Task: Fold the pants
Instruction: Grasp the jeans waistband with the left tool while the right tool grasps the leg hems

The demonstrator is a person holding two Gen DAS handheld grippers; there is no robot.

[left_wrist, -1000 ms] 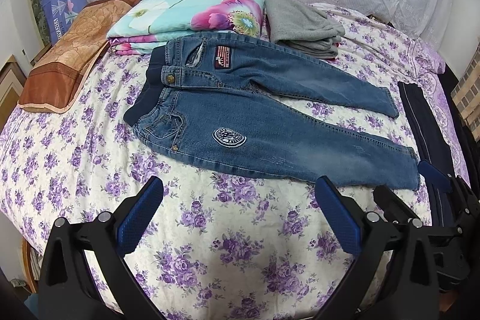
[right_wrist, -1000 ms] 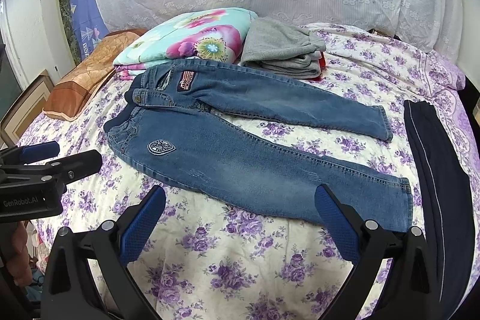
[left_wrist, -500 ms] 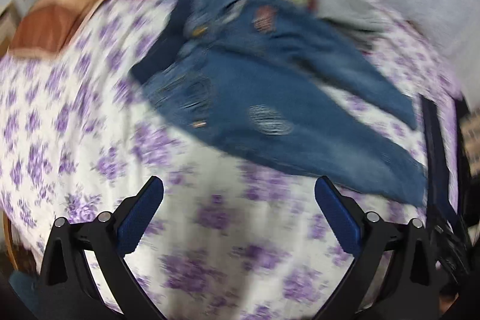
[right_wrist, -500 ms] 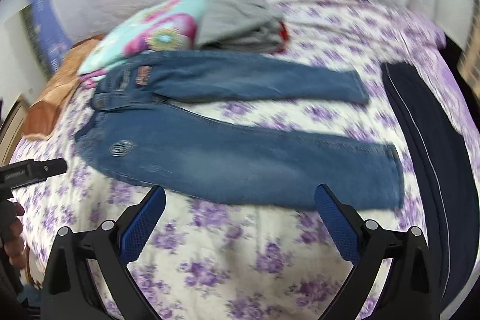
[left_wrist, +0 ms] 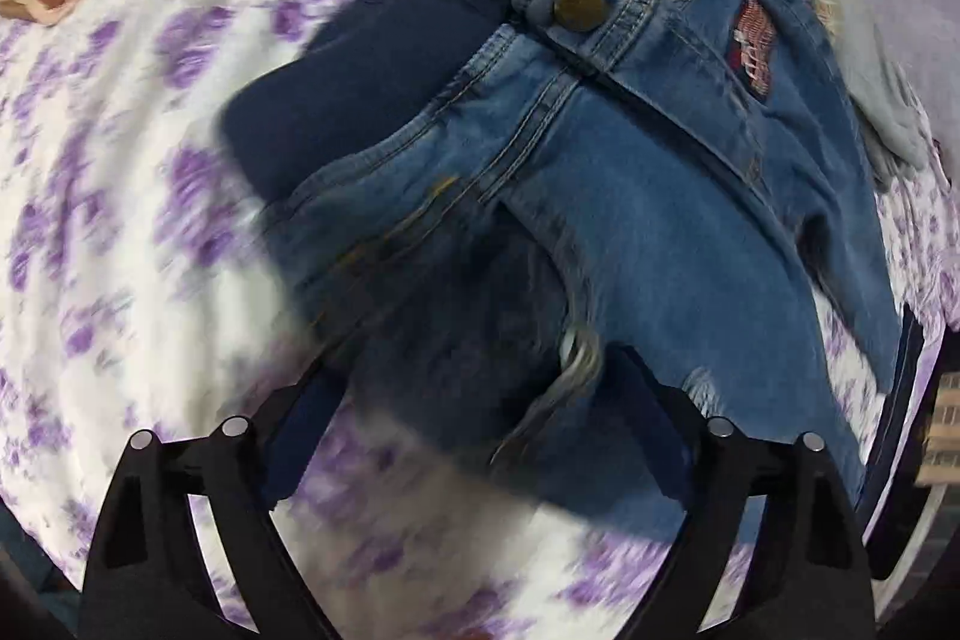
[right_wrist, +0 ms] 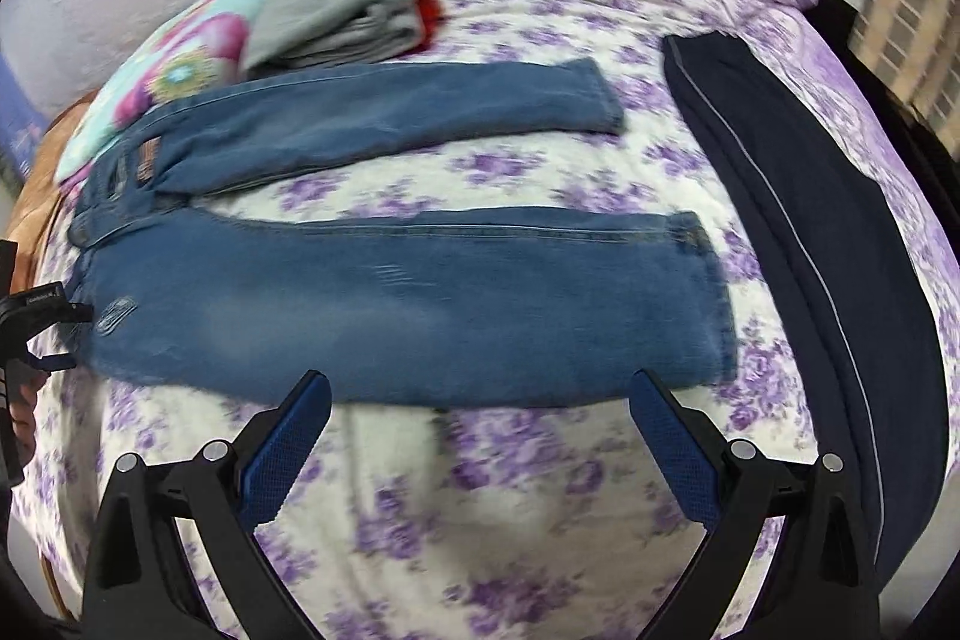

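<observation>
1. The left gripper [left_wrist: 474, 424] hangs close over the waist end of the blue denim jeans [right_wrist: 384, 304], its blue-padded fingers [left_wrist: 300, 436] spread wide and holding nothing.
2. The jeans lie flat on the purple-flowered white bedspread [right_wrist: 480, 508], legs apart, waistband at the left.
3. The right gripper [right_wrist: 480, 448] hovers near the lower leg's edge, wide open and empty.
4. A long dark navy garment with a pale stripe [right_wrist: 810, 232] lies just beside the hems.
</observation>
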